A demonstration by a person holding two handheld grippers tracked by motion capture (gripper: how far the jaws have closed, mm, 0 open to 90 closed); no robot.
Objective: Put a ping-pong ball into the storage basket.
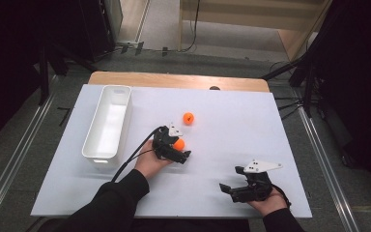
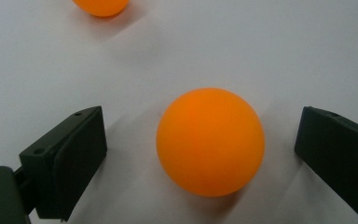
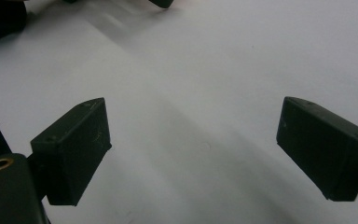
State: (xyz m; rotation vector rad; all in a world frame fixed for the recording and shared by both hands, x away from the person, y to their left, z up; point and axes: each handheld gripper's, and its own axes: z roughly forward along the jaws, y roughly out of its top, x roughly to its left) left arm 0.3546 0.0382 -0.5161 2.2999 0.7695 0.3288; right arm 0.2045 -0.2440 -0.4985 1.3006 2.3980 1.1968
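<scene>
An orange ball lies on the white board between the two jaws of my left gripper, which is open, with a gap on each side of the ball. In the high view that ball sits at the tip of the left gripper near the board's middle. A second orange ball rests farther back, and its lower edge shows at the top of the left gripper view. My right gripper is open near the front right, low over bare board.
A long white bin stands at the left of the board, lengthwise front to back. The white board covers a wooden table. Dark stands and cables surround the table on the floor.
</scene>
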